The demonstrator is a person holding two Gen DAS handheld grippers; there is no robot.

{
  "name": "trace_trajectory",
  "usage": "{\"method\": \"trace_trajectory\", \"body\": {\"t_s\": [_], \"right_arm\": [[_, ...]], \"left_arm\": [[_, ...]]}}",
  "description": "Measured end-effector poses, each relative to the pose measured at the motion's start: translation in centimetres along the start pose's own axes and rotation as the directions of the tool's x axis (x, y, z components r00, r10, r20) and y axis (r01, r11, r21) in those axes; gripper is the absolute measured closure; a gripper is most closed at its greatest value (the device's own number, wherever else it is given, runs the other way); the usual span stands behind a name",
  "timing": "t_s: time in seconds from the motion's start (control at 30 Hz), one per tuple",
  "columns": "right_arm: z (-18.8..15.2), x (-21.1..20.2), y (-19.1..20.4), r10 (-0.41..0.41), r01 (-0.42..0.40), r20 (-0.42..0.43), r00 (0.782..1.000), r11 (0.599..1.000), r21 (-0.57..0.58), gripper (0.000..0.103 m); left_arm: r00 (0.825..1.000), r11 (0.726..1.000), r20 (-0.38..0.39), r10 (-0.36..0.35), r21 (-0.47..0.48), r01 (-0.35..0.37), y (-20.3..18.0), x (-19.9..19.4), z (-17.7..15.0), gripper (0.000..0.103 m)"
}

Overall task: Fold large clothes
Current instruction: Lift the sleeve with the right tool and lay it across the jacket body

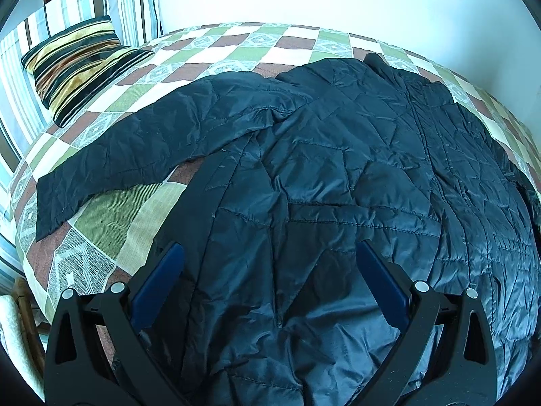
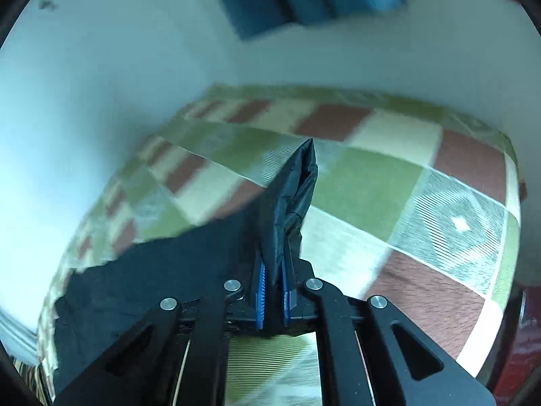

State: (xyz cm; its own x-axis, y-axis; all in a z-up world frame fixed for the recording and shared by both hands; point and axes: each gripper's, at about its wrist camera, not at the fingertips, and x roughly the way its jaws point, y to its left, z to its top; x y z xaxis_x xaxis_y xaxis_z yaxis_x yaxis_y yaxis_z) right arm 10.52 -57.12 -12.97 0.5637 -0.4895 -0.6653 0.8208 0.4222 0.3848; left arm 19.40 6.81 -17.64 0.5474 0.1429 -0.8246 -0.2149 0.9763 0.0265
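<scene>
Two grippers work a dark quilted jacket [image 1: 338,169] on the checked bedspread [image 1: 111,223]: the left gripper [image 1: 270,264] spread above it, the right gripper [image 2: 274,270] pinching a fold pointing toward twelve o'clock.

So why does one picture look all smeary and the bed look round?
Right wrist view: the bedspread and wall are streaked with blur, though the claw pinching the jacket stays sharp. Left wrist view: crisp, but its lens bulges the bedspread into a dome.

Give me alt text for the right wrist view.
The right gripper is shut on a pinched fold of the dark jacket, which trails off to the lower left over a checked bedspread. A pale wall rises behind; the picture is motion-blurred.
</scene>
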Motion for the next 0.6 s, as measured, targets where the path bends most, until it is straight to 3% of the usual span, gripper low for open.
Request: {"method": "trace_trajectory", "body": {"t_s": [0.2, 0.37, 0.6], "right_arm": [[-0.5, -1.7, 8.8, 0.122, -0.115, 0.034, 0.992, 0.981, -0.156, 0.098], [-2.4, -1.4, 16.1, 0.233, -0.231, -0.022, 0.972, 0.94, -0.251, 0.098], [-6.8, -0.9, 24.4, 0.327, -0.345, -0.112, 0.939, 0.868, -0.356, 0.098]], "left_arm": [[1.0, 1.0, 0.005, -0.016, -0.01, 0.016, 0.5, -0.1, 0.0, 0.002], [1.0, 1.0, 0.018, -0.011, -0.006, 0.011, 0.9, -0.1, 0.0, 0.002], [1.0, 1.0, 0.018, -0.012, -0.007, 0.012, 1.6, 0.2, 0.0, 0.002]]}}
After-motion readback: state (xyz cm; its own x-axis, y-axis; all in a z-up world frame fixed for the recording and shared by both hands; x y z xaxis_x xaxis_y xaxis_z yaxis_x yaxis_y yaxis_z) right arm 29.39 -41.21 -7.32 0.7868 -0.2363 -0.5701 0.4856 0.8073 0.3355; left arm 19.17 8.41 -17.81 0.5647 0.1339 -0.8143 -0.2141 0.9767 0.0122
